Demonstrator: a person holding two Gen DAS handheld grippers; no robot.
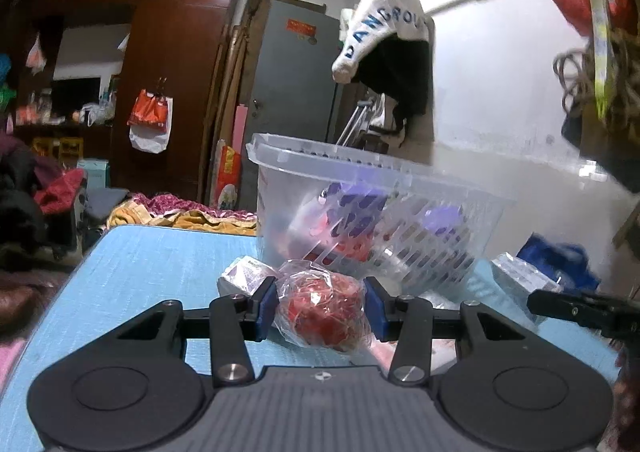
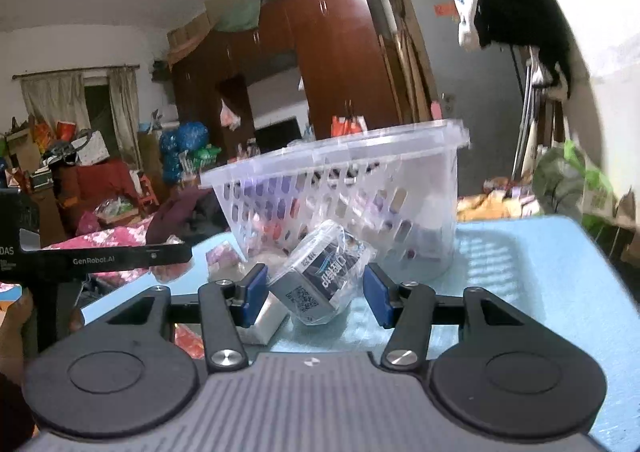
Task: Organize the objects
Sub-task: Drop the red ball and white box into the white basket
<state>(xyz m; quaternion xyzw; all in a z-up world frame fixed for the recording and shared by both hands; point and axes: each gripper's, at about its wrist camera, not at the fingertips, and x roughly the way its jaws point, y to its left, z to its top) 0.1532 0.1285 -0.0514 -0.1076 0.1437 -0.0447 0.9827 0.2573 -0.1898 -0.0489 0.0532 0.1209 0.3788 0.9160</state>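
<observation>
Gripping a clear-wrapped red bundle [image 1: 324, 312], the left hand-held gripper [image 1: 321, 310] has both blue pads pressed against the wrap, jaws narrow, bundle sitting at centre of the left wrist view just above the blue table [image 1: 160, 272]. Behind it, at 12 to 1 o'clock, stands a clear slotted plastic basket [image 1: 400, 188] w/ purple and red items inside, blurred. A small white box [image 1: 244, 272] lies at 10 o'clock from the bundle, touching the wrap's edge. At 3 o'clock, a black part of the other tool pokes in from the right edge.

Right hand-held gripper [image 2: 315, 288] frames a plastic-wrapped dark-blue pack [image 2: 320, 280] w/ a QR code, tilted. Left pad touches it; right pad sits just beside the loose wrap, so can't tell if it's truly clamped or only lying between the jaws, which are moderately apart. White flat packet [image 2: 264, 320] lies under the left pad at 7 o'clock from the pack. Same basket [image 2: 340, 172] is right behind at 12 o'clock, on the table [image 2: 540, 272]. Left tool's black arm crosses at 9 o'clock, w/ a person's fingers [image 2: 20, 312] below it.
</observation>
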